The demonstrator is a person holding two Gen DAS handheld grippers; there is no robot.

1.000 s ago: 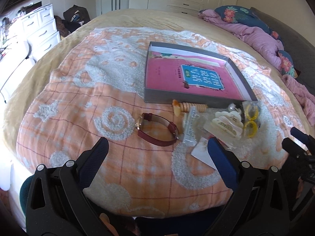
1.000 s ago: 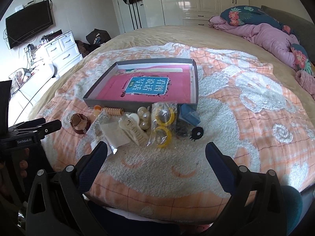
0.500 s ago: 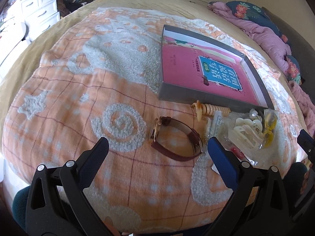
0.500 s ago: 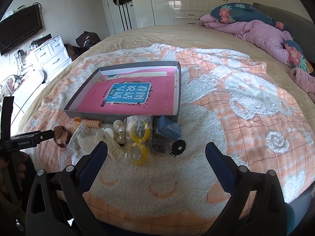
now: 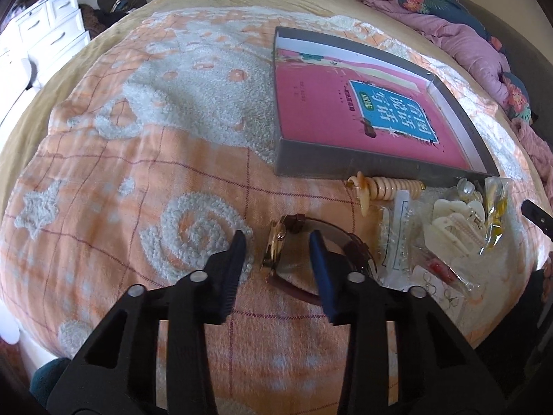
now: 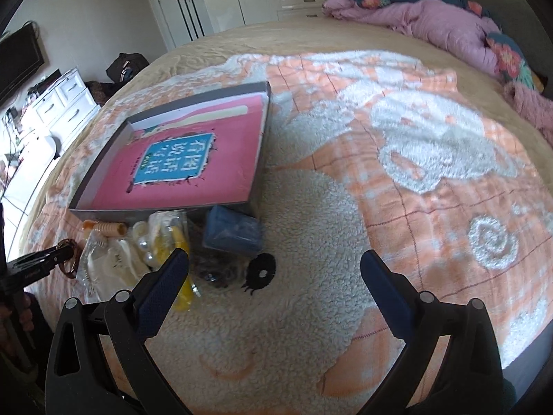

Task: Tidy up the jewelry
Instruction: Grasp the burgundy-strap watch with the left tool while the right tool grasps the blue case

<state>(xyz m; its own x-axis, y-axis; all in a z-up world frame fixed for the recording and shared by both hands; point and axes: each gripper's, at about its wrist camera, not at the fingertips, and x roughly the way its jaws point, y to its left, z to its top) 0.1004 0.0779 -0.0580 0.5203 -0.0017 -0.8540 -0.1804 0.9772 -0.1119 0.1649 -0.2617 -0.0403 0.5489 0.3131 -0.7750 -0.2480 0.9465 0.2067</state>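
Through my left wrist camera, my left gripper [image 5: 278, 242] stands narrowed to a slim gap with the watch [image 5: 311, 252] case set on edge between the blue fingers [image 5: 238, 252], neither pad plainly touching it yet. The watch lies on the blanket [image 5: 138, 173], just in front of the box [image 5: 349, 166], its dark red strap curling off to the right under my right-hand finger. To do this well, I judge I should close squarely on the gold case, not the strap, keep the tips low in the pile so the case cannot roll, then lift straight up before carrying it to the box. Part of the strap is hidden behind the finger, and I cannot tell whether the buckle is fastened. The clips [image 5: 452, 221] and bagged pieces to the right are a jumble under clear plastic, hard to sort by eye. From my right wrist camera, my right gripper [image 6: 273, 276] hangs wide open and empty over the white fleece, near the black disc [image 6: 261, 271] and blue pouch [image 6: 231, 231]. The box sits beyond, a pink book filling its floor. The watch is barely seen at the left edge, mostly covered by the left gripper's tip, and the dark items beside the disc are too blurred to name.
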